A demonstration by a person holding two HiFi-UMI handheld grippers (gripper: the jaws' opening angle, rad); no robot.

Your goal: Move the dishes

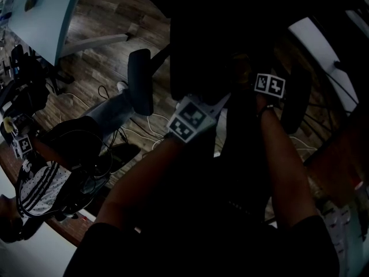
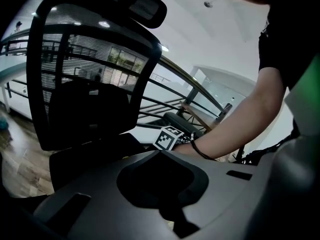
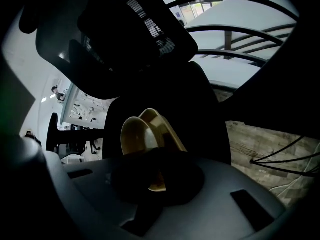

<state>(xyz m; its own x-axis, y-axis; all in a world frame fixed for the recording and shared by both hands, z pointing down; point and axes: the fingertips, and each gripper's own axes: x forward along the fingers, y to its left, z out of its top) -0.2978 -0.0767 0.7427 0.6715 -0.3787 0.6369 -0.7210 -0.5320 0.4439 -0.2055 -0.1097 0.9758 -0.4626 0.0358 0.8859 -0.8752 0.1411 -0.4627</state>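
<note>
Nearly together — right tool (image 3: 153,178) tight on yellow dish (image 3: 139,135) rim.

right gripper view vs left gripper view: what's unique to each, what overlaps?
Right gripper view only: two tan dishes nested together, with the right gripper apparently shut on their rim.
Left gripper view only: the person's right forearm with a dark wristband, and the marker cube beside it.
Both: the black mesh-back office chair and the curved railings behind it.
</note>
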